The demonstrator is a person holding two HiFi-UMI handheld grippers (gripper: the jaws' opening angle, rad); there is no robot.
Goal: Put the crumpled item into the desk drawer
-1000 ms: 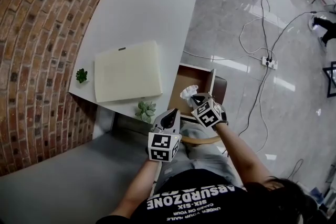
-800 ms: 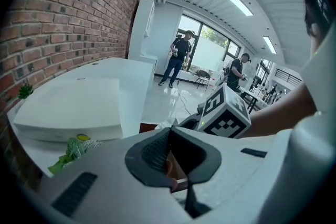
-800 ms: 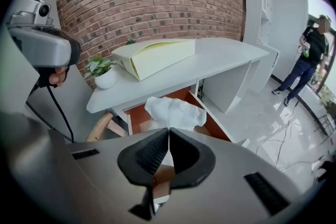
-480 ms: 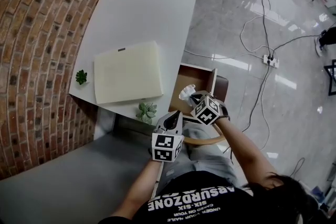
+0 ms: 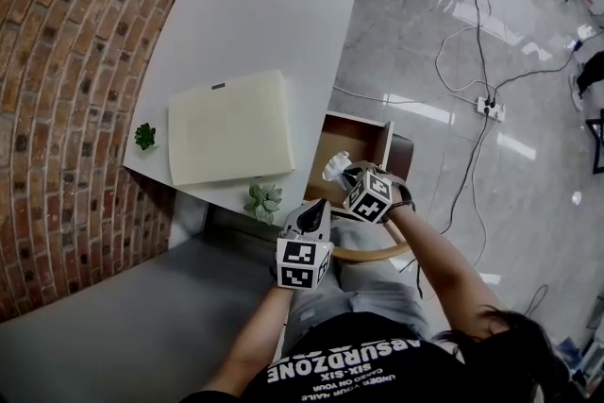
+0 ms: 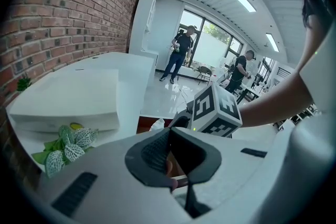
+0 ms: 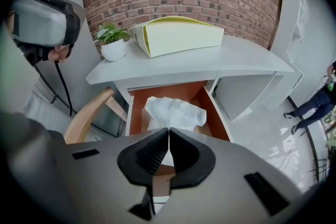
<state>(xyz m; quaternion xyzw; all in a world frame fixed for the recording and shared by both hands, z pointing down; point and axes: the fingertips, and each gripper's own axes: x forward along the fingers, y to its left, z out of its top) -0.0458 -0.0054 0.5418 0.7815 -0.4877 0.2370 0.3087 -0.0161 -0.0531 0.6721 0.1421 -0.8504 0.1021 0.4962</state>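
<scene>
The crumpled item is a white paper wad. My right gripper is shut on its near edge and holds it over the open desk drawer, whose inside is brown. In the head view the crumpled item hangs at the tip of my right gripper, above the drawer that sticks out from the white desk. My left gripper sits just left of the drawer's near end, shut and holding nothing; in its own view the left gripper faces the right one's marker cube.
A cream box lies on the desk, with a small potted plant at its near edge and another by the brick wall. A wooden chair arm curves below the drawer. Cables and a power strip lie on the floor to the right.
My right gripper, still shut on the crumpled item, has shifted slightly toward the drawer. The left gripper has barely moved.
</scene>
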